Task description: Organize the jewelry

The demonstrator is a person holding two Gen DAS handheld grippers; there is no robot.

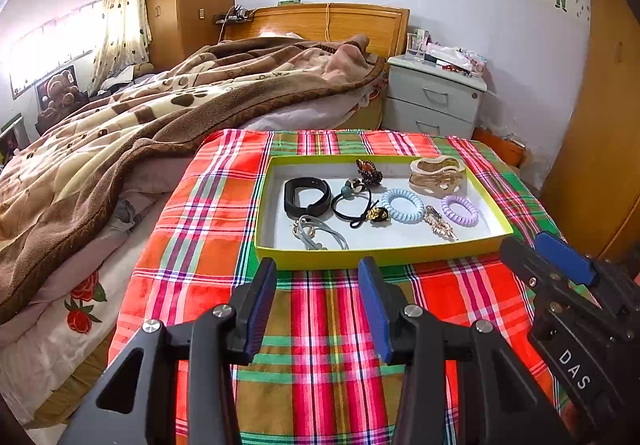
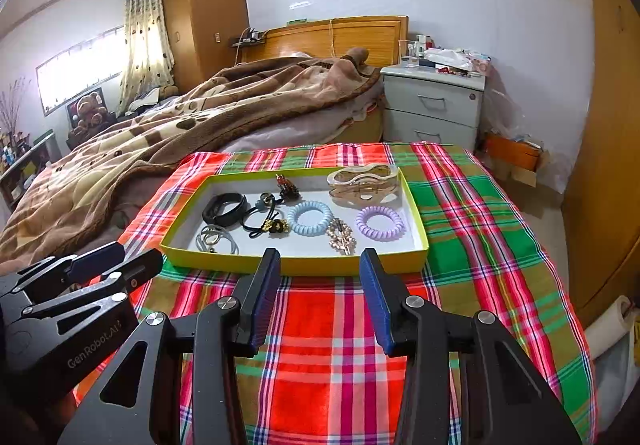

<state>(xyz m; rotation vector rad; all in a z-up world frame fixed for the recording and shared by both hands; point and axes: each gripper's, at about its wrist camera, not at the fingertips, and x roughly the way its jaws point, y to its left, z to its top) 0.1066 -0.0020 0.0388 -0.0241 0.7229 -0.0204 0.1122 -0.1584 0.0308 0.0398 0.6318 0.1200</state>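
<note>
A yellow-green tray (image 1: 376, 255) (image 2: 296, 265) lies on a plaid cloth. In it are a black band (image 1: 306, 197) (image 2: 225, 208), a black hair tie (image 1: 352, 205) (image 2: 264, 219), a blue coil tie (image 1: 402, 205) (image 2: 310, 217), a purple coil tie (image 1: 460, 210) (image 2: 380, 223), a gold clip (image 1: 440, 223) (image 2: 341, 235), a beige bangle (image 1: 438, 174) (image 2: 364, 181), a brown clip (image 1: 369, 171) (image 2: 287, 185) and a grey cord (image 1: 320, 232) (image 2: 216, 239). My left gripper (image 1: 317, 273) is open and empty, just before the tray's near wall. My right gripper (image 2: 319, 265) is open and empty at that wall too.
The plaid cloth (image 1: 320, 325) (image 2: 480, 229) covers a table beside a bed with a brown blanket (image 1: 160, 117). A grey nightstand (image 1: 434, 99) (image 2: 434, 103) stands behind. A wooden wardrobe (image 2: 600, 165) is at the right.
</note>
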